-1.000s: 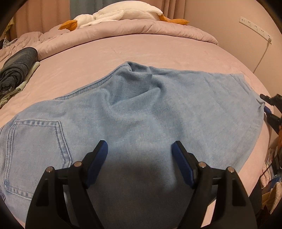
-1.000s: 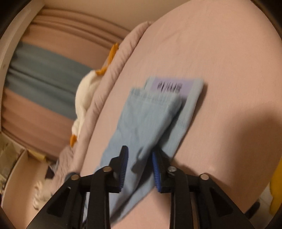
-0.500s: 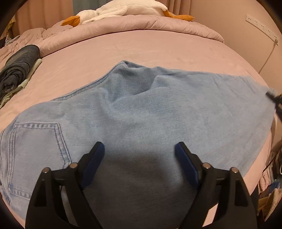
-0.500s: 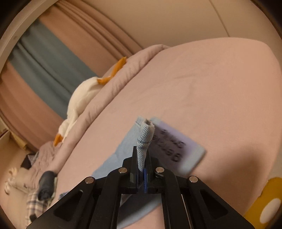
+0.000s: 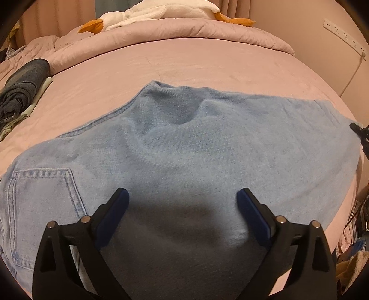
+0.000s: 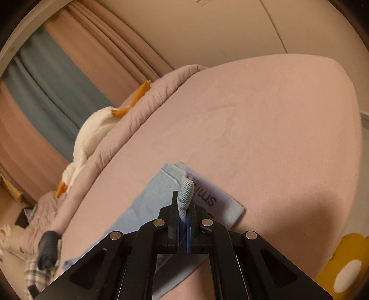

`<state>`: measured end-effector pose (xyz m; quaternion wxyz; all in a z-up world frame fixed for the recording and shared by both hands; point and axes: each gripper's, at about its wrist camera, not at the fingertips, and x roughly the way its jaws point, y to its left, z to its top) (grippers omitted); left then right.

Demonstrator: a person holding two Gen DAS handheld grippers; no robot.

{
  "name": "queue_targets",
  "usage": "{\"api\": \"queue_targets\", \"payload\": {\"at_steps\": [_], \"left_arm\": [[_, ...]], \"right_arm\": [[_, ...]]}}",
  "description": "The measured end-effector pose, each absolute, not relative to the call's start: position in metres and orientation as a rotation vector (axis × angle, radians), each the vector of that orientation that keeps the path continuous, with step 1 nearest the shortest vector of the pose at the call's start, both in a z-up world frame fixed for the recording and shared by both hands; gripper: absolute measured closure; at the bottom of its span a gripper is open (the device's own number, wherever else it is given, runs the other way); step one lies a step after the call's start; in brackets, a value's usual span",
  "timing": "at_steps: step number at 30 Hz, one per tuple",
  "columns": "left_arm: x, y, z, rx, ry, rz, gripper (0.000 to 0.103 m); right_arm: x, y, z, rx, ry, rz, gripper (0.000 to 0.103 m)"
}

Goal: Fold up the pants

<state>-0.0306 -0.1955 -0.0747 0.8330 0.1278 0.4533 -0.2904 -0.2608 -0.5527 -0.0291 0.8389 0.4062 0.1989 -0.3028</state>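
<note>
Light blue jeans [image 5: 207,150] lie spread across the pink bed [image 5: 184,67], back pocket [image 5: 43,198] at the lower left. My left gripper [image 5: 182,193] hovers over the near part of the jeans; its jaws are opening, wide apart, with denim under them but nothing pinched. In the right wrist view my right gripper [image 6: 183,203] is shut on a bunched edge of the jeans [image 6: 185,191], lifted slightly off the sheet, beside a pale printed label [image 6: 216,198]. The right gripper [image 5: 359,133] also shows at the jeans' far right end.
A folded dark garment [image 5: 20,87] lies at the left of the bed. A rolled quilt [image 5: 184,30] and a white plush goose [image 5: 161,9] line the far side. A power strip [image 5: 343,34] hangs on the right wall. A yellow flower mat [image 6: 343,265] lies beside the bed.
The left jaws have spread wider over the denim. The right gripper has shut on the jeans' edge and raised it, and the cloth has been drawn flatter toward the right.
</note>
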Motion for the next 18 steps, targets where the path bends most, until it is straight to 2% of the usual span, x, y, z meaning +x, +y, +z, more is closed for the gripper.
{"api": "queue_targets", "payload": {"at_steps": [6, 10, 12, 13, 15, 18], "left_arm": [[-0.034, -0.2, -0.07, 0.284, 0.943, -0.647, 0.005], [-0.029, -0.196, -0.077, 0.278, 0.94, -0.638, 0.001], [-0.028, -0.194, -0.075, 0.285, 0.946, -0.634, 0.001], [-0.027, -0.191, -0.072, 0.28, 0.951, -0.629, 0.003], [-0.027, -0.175, -0.063, 0.245, 0.942, -0.632, 0.004], [-0.024, -0.144, -0.05, 0.204, 0.91, -0.59, 0.004]], "right_arm": [[-0.272, -0.561, -0.022, 0.816, 0.412, -0.66, 0.102], [-0.269, -0.569, -0.054, 0.868, 0.531, -0.68, 0.102], [-0.275, -0.573, -0.059, 0.908, 0.511, -0.657, 0.102], [-0.278, -0.575, -0.056, 0.923, 0.505, -0.646, 0.099], [-0.288, -0.576, -0.042, 0.913, 0.486, -0.703, 0.086], [-0.292, -0.561, -0.009, 0.771, 0.454, -0.725, 0.082]]}}
